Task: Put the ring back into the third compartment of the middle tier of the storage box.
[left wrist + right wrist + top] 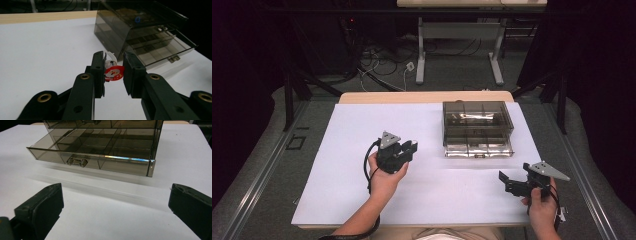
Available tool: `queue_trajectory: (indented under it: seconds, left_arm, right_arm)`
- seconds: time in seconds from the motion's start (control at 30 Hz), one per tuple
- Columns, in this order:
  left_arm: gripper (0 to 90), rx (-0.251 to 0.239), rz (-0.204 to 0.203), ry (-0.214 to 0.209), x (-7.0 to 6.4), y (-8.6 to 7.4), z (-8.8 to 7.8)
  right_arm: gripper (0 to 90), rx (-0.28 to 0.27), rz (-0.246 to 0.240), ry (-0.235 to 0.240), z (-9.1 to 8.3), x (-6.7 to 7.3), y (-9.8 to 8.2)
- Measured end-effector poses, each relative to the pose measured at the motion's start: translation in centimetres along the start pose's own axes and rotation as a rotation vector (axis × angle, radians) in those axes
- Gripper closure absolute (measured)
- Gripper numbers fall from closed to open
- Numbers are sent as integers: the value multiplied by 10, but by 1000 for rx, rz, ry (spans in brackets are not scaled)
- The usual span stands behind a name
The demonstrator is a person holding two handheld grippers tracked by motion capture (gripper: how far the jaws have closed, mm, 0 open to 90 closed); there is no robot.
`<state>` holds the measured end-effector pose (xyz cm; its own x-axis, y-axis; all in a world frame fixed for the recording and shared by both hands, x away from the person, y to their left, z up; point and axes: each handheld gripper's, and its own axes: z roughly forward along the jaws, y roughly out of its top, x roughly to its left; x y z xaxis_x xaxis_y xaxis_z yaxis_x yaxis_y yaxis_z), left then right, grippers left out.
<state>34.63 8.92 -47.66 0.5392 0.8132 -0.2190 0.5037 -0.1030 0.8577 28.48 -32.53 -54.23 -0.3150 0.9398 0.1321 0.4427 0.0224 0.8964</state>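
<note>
My left gripper (412, 148) is held above the white sheet, left of the box, shut on a small red Santa charm (114, 73) with a white ring on top. In the left gripper view the charm sits between the two black jaws of the left gripper (113, 67). A smoky clear drawer box (477, 127) stands at the back right with its bottom drawer (100, 152) pulled out; the drawer's compartments look bare. My right gripper (506, 183) is near the front right, pointing left, and its jaws (115, 200) stand wide open with nothing between them.
A white sheet (362, 190) covers the wooden table (377, 97). The box's upper part (140, 30) holds a few small items, one a blue ring. Beyond the table are another desk's legs (421, 55) and floor cables.
</note>
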Motion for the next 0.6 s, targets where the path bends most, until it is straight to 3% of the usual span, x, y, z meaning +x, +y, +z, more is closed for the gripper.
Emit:
queue_trajectory:
  seconds: [0.27, 0.6]
  left_arm:
    - [715, 2, 32, -33, -15, 14, 11]
    - [715, -13, 43, -70, -35, 32, 27]
  right_arm:
    - [0, 8, 11, -1, -1, 0, 0]
    - [0, 5, 3, 1, -1, 0, 0]
